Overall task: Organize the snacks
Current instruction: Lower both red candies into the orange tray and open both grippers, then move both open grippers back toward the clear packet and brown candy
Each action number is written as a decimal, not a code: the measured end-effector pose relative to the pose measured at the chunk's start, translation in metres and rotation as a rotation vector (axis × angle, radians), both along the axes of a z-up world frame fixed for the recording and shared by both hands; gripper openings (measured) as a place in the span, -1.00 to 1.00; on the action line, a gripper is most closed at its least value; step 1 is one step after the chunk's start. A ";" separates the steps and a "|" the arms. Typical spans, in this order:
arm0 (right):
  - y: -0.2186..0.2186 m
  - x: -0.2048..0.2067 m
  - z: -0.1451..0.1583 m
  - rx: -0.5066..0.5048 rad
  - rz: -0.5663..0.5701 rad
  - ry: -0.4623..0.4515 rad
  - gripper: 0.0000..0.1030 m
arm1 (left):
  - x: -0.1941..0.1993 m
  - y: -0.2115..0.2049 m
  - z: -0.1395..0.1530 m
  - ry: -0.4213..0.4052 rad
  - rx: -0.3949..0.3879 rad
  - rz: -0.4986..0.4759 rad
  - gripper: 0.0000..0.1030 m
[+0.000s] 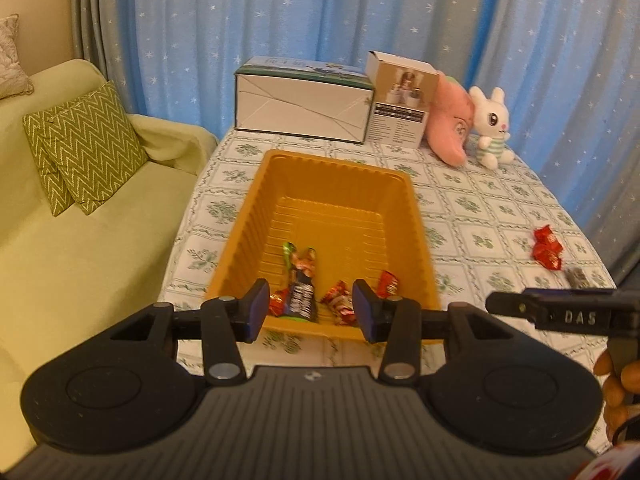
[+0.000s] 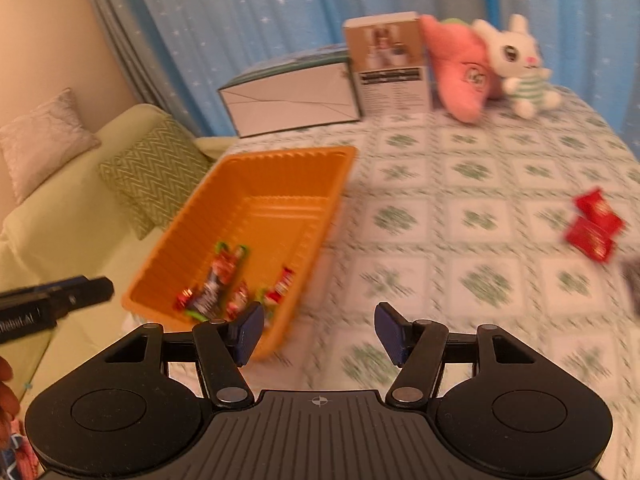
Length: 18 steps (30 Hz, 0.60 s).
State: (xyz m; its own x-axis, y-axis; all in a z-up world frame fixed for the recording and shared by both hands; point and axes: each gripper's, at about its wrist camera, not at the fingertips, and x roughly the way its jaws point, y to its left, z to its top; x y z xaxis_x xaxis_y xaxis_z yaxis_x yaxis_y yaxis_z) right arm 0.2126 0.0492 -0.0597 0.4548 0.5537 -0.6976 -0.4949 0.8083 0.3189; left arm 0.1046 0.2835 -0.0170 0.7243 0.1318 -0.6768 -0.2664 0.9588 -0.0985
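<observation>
Both grippers stand with their jaws apart and nothing between them: the left gripper (image 1: 310, 306) hangs over the near end of the orange tray (image 1: 256, 208), and the right gripper (image 2: 318, 330) hangs just right of that tray, over the flowered tablecloth (image 2: 460, 184). Several wrapped snacks (image 1: 298, 284) lie in a loose cluster at the tray's near end. Red snack packets (image 1: 547, 249) lie on the cloth well to the right of the tray, apart from it.

"das" on the right gripper (image 1: 576, 317); box labels perhaps too blurred to read
</observation>
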 end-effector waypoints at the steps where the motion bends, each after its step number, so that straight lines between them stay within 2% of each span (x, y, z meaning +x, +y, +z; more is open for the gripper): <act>1: -0.007 -0.004 0.001 -0.006 -0.007 -0.001 0.19 | -0.002 -0.006 0.001 -0.001 0.003 -0.005 -0.20; 10: -0.067 -0.038 0.013 -0.057 -0.078 -0.024 0.19 | -0.015 -0.064 0.015 -0.003 0.007 -0.056 -0.20; 18: -0.115 -0.053 0.028 -0.046 -0.152 -0.039 0.19 | -0.019 -0.110 0.022 -0.006 0.009 -0.106 -0.20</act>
State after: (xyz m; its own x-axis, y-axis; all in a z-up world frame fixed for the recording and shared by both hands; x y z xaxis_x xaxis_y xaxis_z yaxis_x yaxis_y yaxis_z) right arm 0.1592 -0.0660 -0.0319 0.5585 0.4445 -0.7003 -0.3770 0.8881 0.2630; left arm 0.0855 0.1735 0.0046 0.7388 0.0600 -0.6713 -0.1626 0.9825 -0.0912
